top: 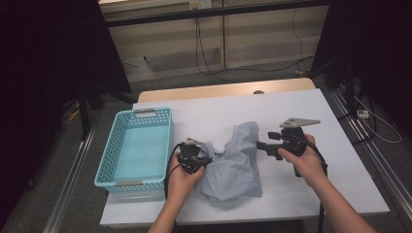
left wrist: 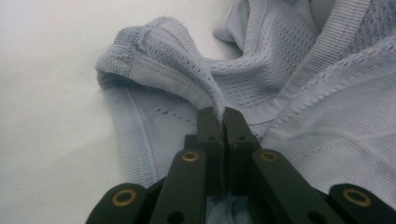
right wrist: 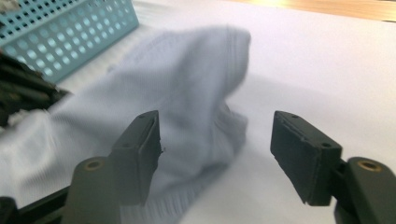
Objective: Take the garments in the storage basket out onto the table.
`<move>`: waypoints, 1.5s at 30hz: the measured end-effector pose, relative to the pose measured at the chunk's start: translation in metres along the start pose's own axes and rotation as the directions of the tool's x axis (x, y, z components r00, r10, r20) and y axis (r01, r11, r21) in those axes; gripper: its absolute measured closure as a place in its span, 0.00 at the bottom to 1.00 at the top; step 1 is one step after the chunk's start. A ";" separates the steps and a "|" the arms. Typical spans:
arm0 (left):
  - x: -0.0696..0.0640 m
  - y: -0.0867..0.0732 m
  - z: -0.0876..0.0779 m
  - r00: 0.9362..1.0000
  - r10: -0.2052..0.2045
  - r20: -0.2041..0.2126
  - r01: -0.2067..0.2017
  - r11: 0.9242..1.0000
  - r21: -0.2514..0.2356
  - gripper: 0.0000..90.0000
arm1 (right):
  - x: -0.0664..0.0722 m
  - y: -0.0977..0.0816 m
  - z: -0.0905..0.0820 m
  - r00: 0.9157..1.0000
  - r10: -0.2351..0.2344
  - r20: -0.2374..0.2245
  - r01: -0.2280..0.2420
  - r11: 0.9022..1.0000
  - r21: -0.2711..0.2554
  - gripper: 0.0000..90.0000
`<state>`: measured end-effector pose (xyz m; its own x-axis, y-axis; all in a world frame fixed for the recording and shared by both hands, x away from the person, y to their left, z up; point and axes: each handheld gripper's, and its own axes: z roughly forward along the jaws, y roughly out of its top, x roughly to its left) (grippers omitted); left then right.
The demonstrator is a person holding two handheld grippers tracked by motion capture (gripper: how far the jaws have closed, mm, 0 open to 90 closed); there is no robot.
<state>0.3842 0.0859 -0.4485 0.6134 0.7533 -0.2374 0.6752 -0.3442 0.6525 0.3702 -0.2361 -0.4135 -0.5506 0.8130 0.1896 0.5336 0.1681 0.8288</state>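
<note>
1. While the person's left hand (top: 182,177) rests low on the table, the left gripper (top: 193,158) is clamped on a ribbed hem of the pale blue-grey mesh knit garment (top: 235,160); in the left gripper view its two black jaws are pressed together with a fold of the fabric (left wrist: 187,79) pinched between their tips.
2. From that pinch the cloth rises into a small ridge, with a ribbed band and the perforated mesh spreading away on both sides.
3. Across from it, the right gripper (top: 262,145) is held in the person's right hand (top: 303,162) just beside the garment's right edge, with its jaws pointing toward the cloth.
4. Its jaws stand apart with nothing pressed between them; in the right gripper view the blurred garment (right wrist: 187,107) lies beyond the gap, and neither pad touches it.
5. A grey three-cornered plate (top: 300,122) sits on top of the right gripper.
6. That garment lies crumpled in a heap near the middle of the white-covered table (top: 291,104), between the two grippers, one part humped upward toward the far side.
7. Left of the left gripper, near it but not touching the cloth, stands a light blue perforated plastic basket (top: 109,155) with a rectangular shape and handles at both short ends.
8. Beyond the white cover, a strip of pale wooden tabletop (top: 218,90) shows at the far edge.
</note>
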 end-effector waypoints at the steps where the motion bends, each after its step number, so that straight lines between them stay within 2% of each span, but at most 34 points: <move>1: 0.000 0.000 0.000 1.000 -0.001 0.001 0.001 1.000 -0.001 0.97 | 0.001 0.003 0.001 1.000 0.007 -0.004 -0.007 1.000 0.002 0.36; 5: 0.001 0.001 -0.001 1.000 -0.006 -0.003 0.006 1.000 -0.008 0.97 | 0.004 0.018 0.010 1.000 -0.004 0.018 0.004 1.000 0.018 0.30; 7: 0.003 0.002 -0.004 1.000 -0.011 -0.004 0.011 1.000 -0.014 0.97 | 0.004 0.023 0.015 1.000 0.011 0.027 -0.011 1.000 0.021 0.25; 8: 0.004 0.002 -0.005 1.000 -0.013 -0.009 0.013 1.000 -0.016 0.97 | 0.005 0.026 0.017 1.000 0.023 0.017 -0.024 0.999 0.023 0.25; 13: 0.005 0.005 -0.010 1.000 -0.016 -0.002 0.016 1.000 -0.019 0.97 | 0.010 0.038 0.023 0.999 0.030 0.015 -0.030 0.999 0.014 0.23; 14: 0.003 0.005 -0.009 1.000 -0.001 -0.005 0.001 1.000 -0.017 0.97 | 0.012 0.046 0.028 0.999 0.031 0.016 -0.031 0.999 0.020 0.23; 18: -0.001 0.006 -0.009 1.000 0.009 -0.006 -0.009 1.000 -0.017 0.97 | 0.015 0.056 0.037 0.999 0.039 0.025 -0.040 0.999 0.025 0.23; 23: -0.001 0.006 -0.009 1.000 0.008 -0.002 -0.008 1.000 -0.013 0.97 | 0.017 0.059 0.047 0.999 0.043 0.024 -0.044 0.998 0.039 0.27; 24: -0.001 0.006 -0.008 1.000 0.007 -0.001 -0.007 1.000 -0.012 0.97 | 0.017 0.057 0.053 0.999 0.042 0.020 -0.043 0.997 0.056 0.35; 25: -0.001 0.006 -0.008 1.000 0.007 -0.001 -0.007 1.000 -0.012 0.97 | 0.017 0.057 0.053 0.999 0.042 0.020 -0.043 0.997 0.056 0.35; 26: 0.000 0.006 -0.009 1.000 0.006 -0.003 -0.006 1.000 -0.013 0.97 | 0.016 0.055 0.055 0.999 0.033 0.006 -0.033 0.997 0.069 0.52; 28: 0.000 0.007 -0.009 1.000 0.006 -0.001 -0.006 1.000 -0.016 0.97 | 0.014 0.053 0.054 1.000 0.021 -0.006 -0.021 0.997 0.068 0.71; 29: 0.000 0.007 -0.009 1.000 0.006 -0.001 -0.006 1.000 -0.016 0.97 | 0.014 0.053 0.054 1.000 0.021 -0.006 -0.021 0.997 0.068 0.71; 30: -0.001 0.007 -0.009 1.000 0.003 0.000 -0.003 1.000 -0.023 0.97 | 0.011 0.049 0.051 0.999 0.031 -0.032 -0.028 0.997 0.073 0.83; 31: -0.001 0.007 -0.009 1.000 0.003 0.002 -0.003 1.000 -0.024 0.97 | 0.011 0.048 0.050 0.998 0.042 -0.048 -0.039 0.997 0.073 0.87; 34: -0.002 0.008 -0.008 1.000 0.008 0.003 -0.008 1.000 -0.024 0.97 | 0.009 0.041 0.043 0.997 0.038 -0.069 -0.033 0.996 0.079 0.89; 38: -0.001 0.008 -0.010 1.000 0.010 0.001 -0.010 1.000 -0.026 0.97 | 0.011 0.028 0.027 0.995 0.019 -0.098 -0.014 0.999 0.052 0.90; 41: -0.001 0.008 -0.009 1.000 0.006 0.004 -0.006 1.000 -0.026 0.97 | 0.015 0.012 0.014 0.994 -0.016 -0.105 0.022 0.998 0.055 0.90; 43: -0.001 0.008 -0.008 1.000 0.006 0.000 -0.006 0.999 -0.031 0.97 | 0.016 0.005 0.011 0.993 -0.012 -0.119 0.019 0.998 0.059 0.90; 45: -0.003 0.008 -0.006 1.000 0.011 -0.003 -0.011 0.999 -0.031 0.97 | 0.017 -0.015 0.004 0.992 -0.011 -0.123 0.021 0.997 0.079 0.91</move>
<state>0.3850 0.0839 -0.4383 0.6191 0.7515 -0.2279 0.6554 -0.3347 0.6770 0.3559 -0.2225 -0.4247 -0.6314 0.7363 0.2434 0.5709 0.2289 0.7885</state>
